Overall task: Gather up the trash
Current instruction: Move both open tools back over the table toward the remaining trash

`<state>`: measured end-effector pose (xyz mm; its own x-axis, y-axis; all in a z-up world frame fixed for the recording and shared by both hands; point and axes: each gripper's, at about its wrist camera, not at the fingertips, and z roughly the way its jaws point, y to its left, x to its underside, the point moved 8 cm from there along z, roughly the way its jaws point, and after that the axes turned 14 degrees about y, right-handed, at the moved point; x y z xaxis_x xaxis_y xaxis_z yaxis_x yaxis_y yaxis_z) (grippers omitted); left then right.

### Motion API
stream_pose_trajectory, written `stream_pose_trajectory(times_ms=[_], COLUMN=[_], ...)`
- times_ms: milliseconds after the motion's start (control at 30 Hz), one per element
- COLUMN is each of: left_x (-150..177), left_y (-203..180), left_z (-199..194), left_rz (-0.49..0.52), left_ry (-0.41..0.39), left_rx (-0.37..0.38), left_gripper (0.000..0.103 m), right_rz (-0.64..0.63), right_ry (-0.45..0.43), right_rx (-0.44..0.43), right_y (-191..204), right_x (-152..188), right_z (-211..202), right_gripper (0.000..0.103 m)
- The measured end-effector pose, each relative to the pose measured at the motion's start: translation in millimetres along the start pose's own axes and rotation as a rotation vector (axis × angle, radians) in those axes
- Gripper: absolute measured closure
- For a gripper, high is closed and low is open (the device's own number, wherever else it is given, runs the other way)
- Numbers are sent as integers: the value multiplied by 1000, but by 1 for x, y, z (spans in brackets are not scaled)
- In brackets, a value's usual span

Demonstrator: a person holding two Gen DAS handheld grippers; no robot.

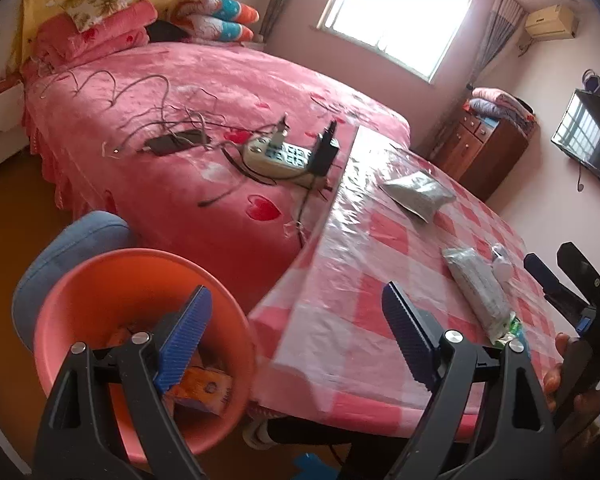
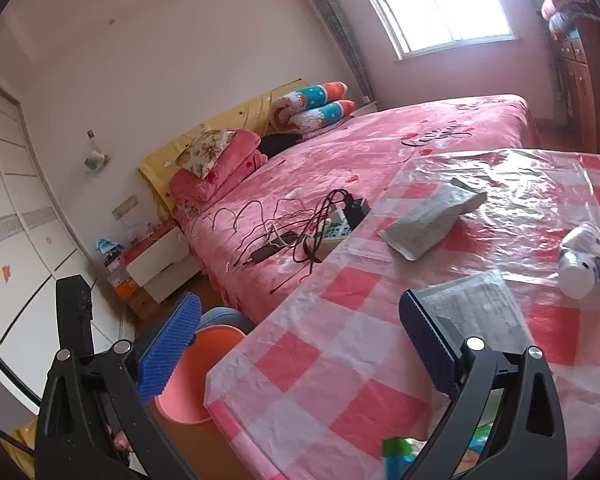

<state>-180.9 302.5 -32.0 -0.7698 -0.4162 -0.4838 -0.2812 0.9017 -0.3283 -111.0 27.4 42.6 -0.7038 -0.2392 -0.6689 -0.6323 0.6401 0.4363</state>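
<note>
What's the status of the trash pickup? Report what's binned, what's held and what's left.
Done: the orange bin beside the table already holds some wrappers, including an orange packet.
In hand: nothing; the left claw and right claw are both open and empty.
Left on the checkered table: a grey pouch, a clear printed packet, a tipped white bottle and a green wrapper at the near edge.

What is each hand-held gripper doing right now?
Left hand-held gripper: open, holding nothing.
Right hand-held gripper: open, holding nothing.
</note>
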Motion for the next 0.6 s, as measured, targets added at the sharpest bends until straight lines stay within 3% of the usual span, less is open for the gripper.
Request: stream_pose_trajectory(times_ms=[300,600], left_x=[2,5], left_y=[-42,-75], left_z=[8,13], left_rz=[94,144], left_ry=[39,68], left_rx=[-30,-45], left_gripper=[16,16], right_rz=[36,100], right_ry=[-18,-72], right_rx=[95,122], right_y=[-33,-73], right_x=[2,0], right_z=[-23,-51], right_gripper=[5,5])
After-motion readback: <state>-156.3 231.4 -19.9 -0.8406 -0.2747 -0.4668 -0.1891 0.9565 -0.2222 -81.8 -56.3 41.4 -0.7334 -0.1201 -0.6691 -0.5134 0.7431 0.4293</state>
